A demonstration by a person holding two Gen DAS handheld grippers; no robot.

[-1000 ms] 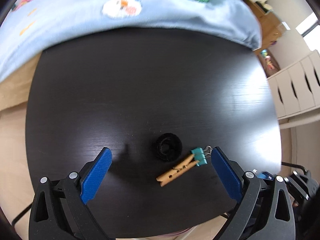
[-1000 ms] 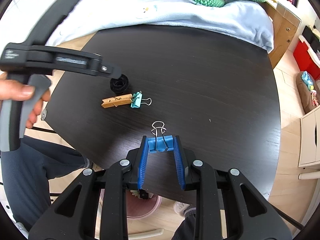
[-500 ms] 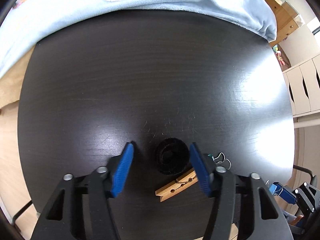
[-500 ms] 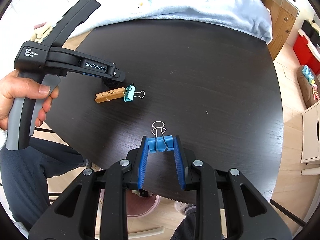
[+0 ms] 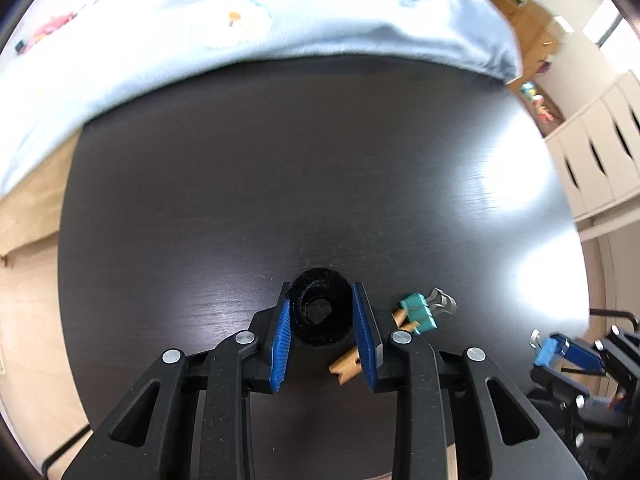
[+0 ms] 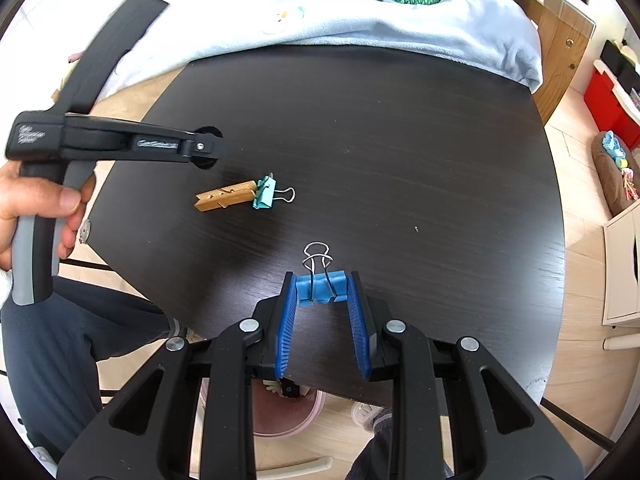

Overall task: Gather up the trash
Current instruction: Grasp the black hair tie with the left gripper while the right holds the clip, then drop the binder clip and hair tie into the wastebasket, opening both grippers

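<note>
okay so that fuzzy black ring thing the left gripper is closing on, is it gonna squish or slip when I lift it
The fuzzy black ring looks soft and fibrous, so it will probably squash between the left gripper's pads rather than resist. That fuzz should grip, so slipping seems unlikely. It looks light and will likely lift clear without dragging the clothespin beside it.

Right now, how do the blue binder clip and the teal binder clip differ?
The blue binder clip is held between the right tongs, above the table; the teal binder clip lies on it. The blue one is alone; the teal one touches a wooden clothespin. Both have silver wire handles.
</note>
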